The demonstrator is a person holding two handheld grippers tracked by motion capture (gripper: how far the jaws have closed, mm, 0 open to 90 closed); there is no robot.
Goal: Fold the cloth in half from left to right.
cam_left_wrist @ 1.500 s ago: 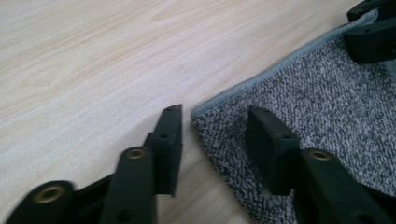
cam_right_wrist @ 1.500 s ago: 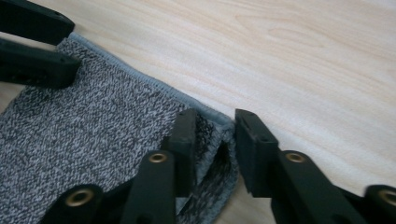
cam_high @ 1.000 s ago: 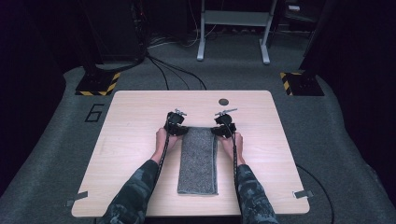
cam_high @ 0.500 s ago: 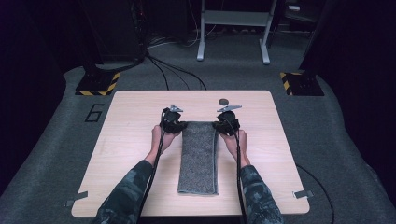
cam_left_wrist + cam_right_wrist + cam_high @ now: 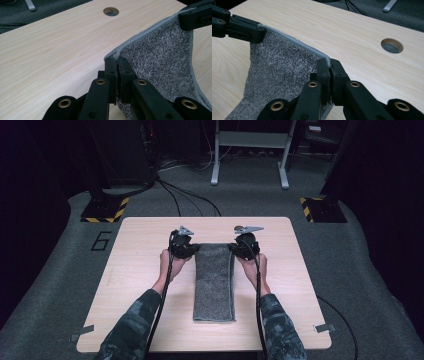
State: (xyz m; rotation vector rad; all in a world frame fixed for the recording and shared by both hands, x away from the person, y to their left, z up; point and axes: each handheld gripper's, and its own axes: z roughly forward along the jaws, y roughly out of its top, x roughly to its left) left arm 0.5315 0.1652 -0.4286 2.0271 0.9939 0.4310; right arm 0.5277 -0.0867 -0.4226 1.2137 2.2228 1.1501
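Towel [image 5: 214,280] unlabelled; floor [image 5: 60,285] reads "6" [image 5: 101,241].

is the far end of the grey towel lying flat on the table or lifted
Lifted. Both gripper views show the towel far edge raised off the table, pinched at each corner by the left gripper and right gripper.

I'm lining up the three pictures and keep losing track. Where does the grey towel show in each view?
High view: the grey towel lies lengthwise mid-table, its far corners pinched by the left gripper and right gripper.
Left gripper view: right half, corner clamped in the jaws.
Right gripper view: left half, corner clamped in the jaws.
Shared landmark: the round hole in the table, seen in both gripper views.
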